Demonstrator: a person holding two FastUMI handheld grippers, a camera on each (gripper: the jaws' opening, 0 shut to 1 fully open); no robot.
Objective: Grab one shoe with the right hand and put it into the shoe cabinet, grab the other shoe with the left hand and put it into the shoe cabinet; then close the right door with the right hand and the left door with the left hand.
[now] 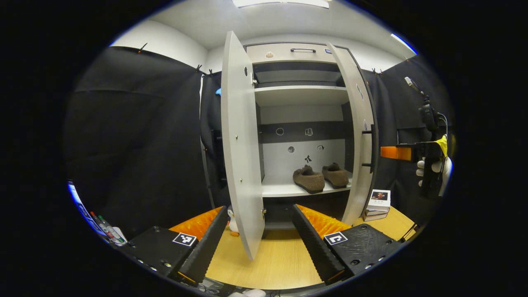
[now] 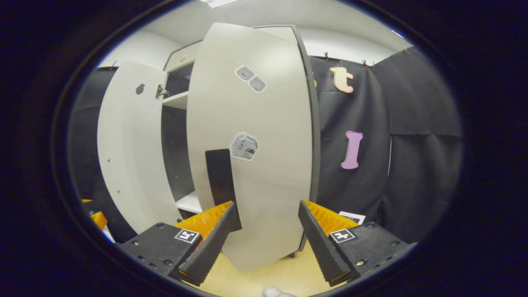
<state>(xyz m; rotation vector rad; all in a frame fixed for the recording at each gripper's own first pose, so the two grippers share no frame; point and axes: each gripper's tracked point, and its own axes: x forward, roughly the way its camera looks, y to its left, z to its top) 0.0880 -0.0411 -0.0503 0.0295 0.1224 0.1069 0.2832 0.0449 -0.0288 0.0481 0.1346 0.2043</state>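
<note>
Left gripper (image 1: 260,239) straddles left door (image 1: 239,140); shoes (image 1: 321,177) beyond.

Wooden table (image 1: 284,260), books (image 1: 377,204) stacked, shelf (image 1: 284,189) bearing two shoes (image 1: 309,179)

2 shoes (image 1: 308,179) (image 1: 335,175), 2 doors (image 1: 241,140) (image 1: 357,132), 2 tools (image 1: 258,237) (image 2: 264,237)

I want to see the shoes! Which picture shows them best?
The left gripper view: both shoes sit side by side on the cabinet's shelf, seen between the open doors. In the right gripper view the right door blocks that spot.
</note>
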